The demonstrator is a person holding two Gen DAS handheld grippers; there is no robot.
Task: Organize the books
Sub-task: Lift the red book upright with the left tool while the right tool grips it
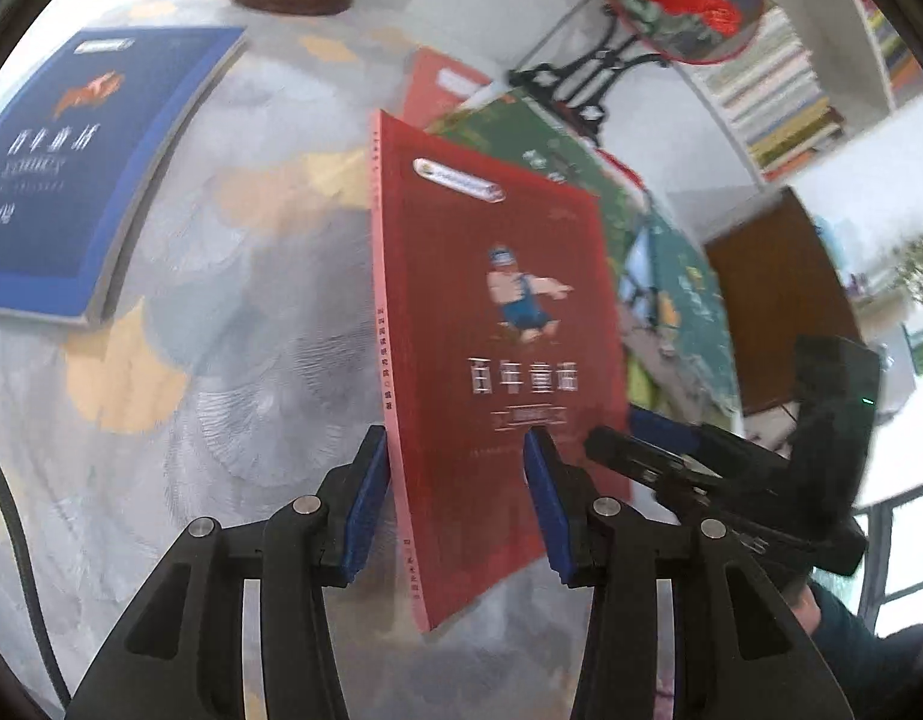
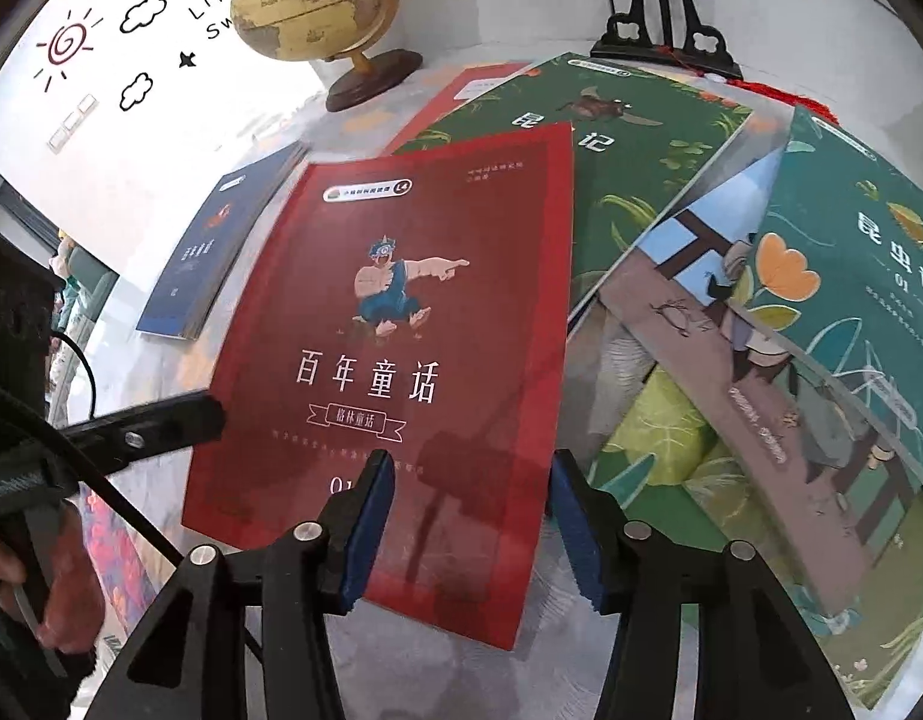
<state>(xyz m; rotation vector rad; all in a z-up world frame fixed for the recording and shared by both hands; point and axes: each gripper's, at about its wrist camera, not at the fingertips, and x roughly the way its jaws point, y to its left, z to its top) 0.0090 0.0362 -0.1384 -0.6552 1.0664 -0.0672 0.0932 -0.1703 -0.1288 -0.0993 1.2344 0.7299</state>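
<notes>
Far left on the bench (image 2: 131,204): blue book (image 1: 83,168) lying flat, apparently set aside already. Centre: red book (image 2: 389,360) lifted by its spine edge, clamped in the left tool (image 1: 455,480). Right tool (image 2: 470,516) hovering over the cover's lower corner, jaws apart, gripping nothing. Further right: green book (image 2: 617,180), a teal one (image 2: 851,276) and an illustrated one (image 2: 761,372) overlapping in a loose heap, possibly more beneath, hard to tell. Sorting barely begun; most books left unstacked.

red book (image 2: 395,324) reads 百年童话, 格林童话, l4; green book (image 2: 641,180) 昆虫记; teal book (image 2: 869,276) 昆虫记 01
</notes>
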